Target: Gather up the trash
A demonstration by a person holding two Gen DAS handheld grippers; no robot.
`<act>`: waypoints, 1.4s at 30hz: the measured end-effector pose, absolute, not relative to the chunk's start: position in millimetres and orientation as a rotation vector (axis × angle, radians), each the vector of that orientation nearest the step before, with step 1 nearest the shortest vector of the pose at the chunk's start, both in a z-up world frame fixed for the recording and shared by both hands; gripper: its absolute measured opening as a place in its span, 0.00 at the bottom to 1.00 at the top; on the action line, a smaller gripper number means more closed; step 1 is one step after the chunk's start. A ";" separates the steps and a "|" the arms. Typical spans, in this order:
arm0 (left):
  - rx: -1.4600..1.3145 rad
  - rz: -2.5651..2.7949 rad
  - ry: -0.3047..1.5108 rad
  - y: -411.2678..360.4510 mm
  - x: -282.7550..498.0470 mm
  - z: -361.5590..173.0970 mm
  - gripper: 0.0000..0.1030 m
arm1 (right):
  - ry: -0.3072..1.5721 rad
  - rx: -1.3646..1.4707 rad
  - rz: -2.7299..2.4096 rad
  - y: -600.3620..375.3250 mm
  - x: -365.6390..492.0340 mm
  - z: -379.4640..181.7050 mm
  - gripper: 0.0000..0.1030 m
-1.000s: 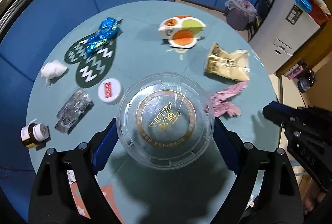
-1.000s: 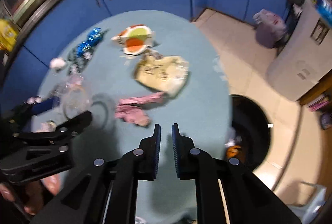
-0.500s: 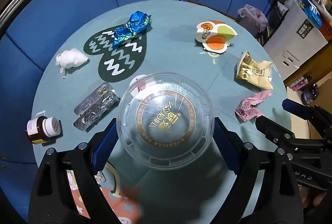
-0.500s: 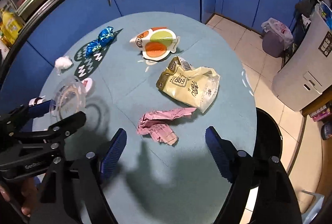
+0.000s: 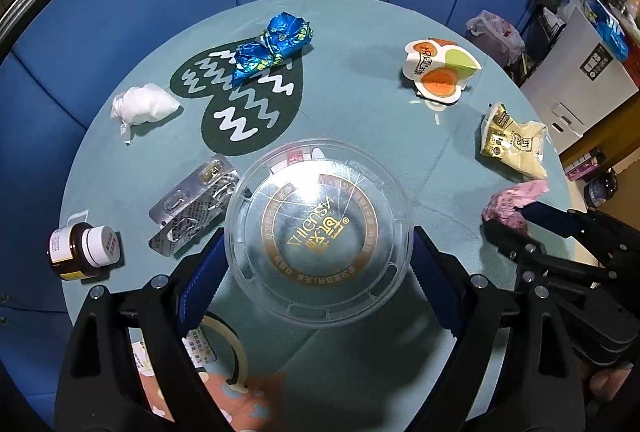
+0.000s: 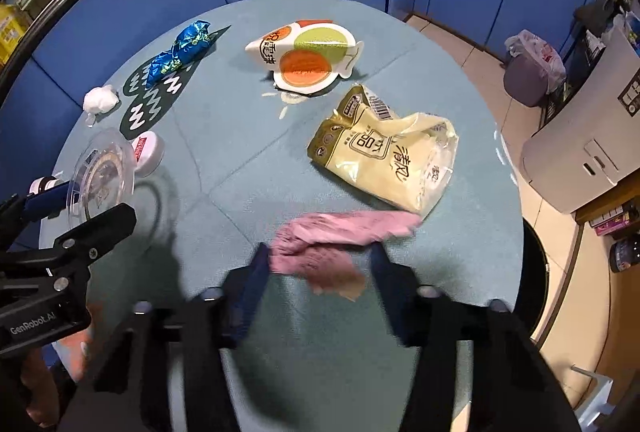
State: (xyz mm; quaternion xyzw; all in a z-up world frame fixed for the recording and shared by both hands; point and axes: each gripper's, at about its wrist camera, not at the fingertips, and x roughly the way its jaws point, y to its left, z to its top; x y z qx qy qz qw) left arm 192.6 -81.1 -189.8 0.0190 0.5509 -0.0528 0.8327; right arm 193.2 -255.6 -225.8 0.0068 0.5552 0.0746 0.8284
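My left gripper (image 5: 318,264) is clamped on the clear plastic lid (image 5: 318,234). The right gripper (image 6: 320,264) has its jaws closing around the crumpled pink paper (image 6: 332,232), near the table's (image 6: 224,135) right edge; can't tell if the pads are pressing yet. The beige bag (image 6: 384,159) lies just beyond.

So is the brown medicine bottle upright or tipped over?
Tipped over: the brown medicine bottle lies on its side on the round table, white cap on.

A crumpled pink wrapper (image 6: 332,236) lay on the table (image 6: 240,135); a clear round lid (image 5: 318,232) was held flat.
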 end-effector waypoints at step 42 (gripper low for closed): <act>0.266 -0.395 1.026 -279.0 182.1 -143.3 0.84 | 1.039 0.172 -0.082 -423.5 133.8 -179.4 0.23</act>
